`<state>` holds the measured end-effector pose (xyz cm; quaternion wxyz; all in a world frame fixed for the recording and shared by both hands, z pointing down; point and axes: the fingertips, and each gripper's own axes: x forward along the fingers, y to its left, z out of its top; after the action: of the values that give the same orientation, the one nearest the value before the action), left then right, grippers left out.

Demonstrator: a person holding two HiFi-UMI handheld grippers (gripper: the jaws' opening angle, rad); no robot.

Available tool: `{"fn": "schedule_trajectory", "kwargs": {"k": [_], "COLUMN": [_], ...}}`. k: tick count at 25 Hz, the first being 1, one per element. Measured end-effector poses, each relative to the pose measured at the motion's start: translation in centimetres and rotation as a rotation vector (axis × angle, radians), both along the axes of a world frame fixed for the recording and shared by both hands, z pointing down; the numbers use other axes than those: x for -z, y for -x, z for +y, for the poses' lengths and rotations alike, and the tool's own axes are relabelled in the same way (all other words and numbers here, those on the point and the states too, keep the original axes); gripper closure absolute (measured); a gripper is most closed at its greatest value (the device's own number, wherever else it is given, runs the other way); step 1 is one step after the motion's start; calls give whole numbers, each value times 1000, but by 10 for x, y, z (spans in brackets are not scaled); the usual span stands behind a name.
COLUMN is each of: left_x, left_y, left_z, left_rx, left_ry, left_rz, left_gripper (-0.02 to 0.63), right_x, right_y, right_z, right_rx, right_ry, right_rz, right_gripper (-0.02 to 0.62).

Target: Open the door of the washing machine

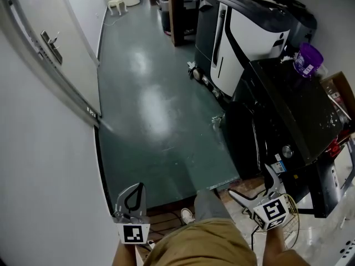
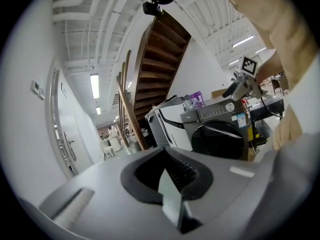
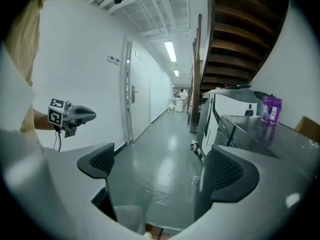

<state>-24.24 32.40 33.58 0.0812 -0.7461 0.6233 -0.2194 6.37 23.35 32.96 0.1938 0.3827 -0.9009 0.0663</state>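
Front-load washing machine: dark grey, upright, at corridor's right side; round black door shut, flush with front.

This looks like a service corridor in a workshop or test-lab building, not a home. A long green painted floor runs along a plain white wall, which has a white door with a metal lever handle. Machines line the other side: a dark front-loading washing machine and, past it, a white-and-black appliance on castors. The underside of a wooden staircase hangs overhead, next to strip lights on a bare ribbed ceiling. A purple bottle stands on the washer, with a cardboard box beside it. A white stool stands at the far end.
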Motion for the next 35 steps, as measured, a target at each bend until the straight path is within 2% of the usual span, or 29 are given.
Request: {"fn": "schedule_trajectory", "kwargs": {"k": [3,6,10,15,18,24,27,30,35], "left_x": [-7,-21,-33,-38,-8,66,89,86,60], "left_y": [13,14,-2,-12,-29,-77,-102,-127,-176], "left_z": [-8,-36,-103,-208,-275,-381,-406,-433,-482], "left_rx": [3,-33,-160,-301,-397,-598,-696,-820,-1123], "left_ry": [23,48,57,128,134,66,45,59,82], "left_rz": [19,38,-5,-29,-34,-82,-84,-83,-42], "left_gripper": [546,546,546,546,546,546,546,546,546], "right_x": [-7,-17,-42,-64,-38,13,33,41,26], "right_y": [13,18,14,22,28,17,1,-16,-35], "right_z": [-8,-27,-68,-141,-188,-238,-250,-261,-262], "right_rx": [8,-12,-94,-204,-243,-329,-417,-530,-788], "right_ry": [2,0,49,119,138,148,133,116,160], "right_rz": [7,4,-13,-57,-76,-55,-65,-59,1], "right_gripper": [20,20,21,21,20,21,21,21,21]}}
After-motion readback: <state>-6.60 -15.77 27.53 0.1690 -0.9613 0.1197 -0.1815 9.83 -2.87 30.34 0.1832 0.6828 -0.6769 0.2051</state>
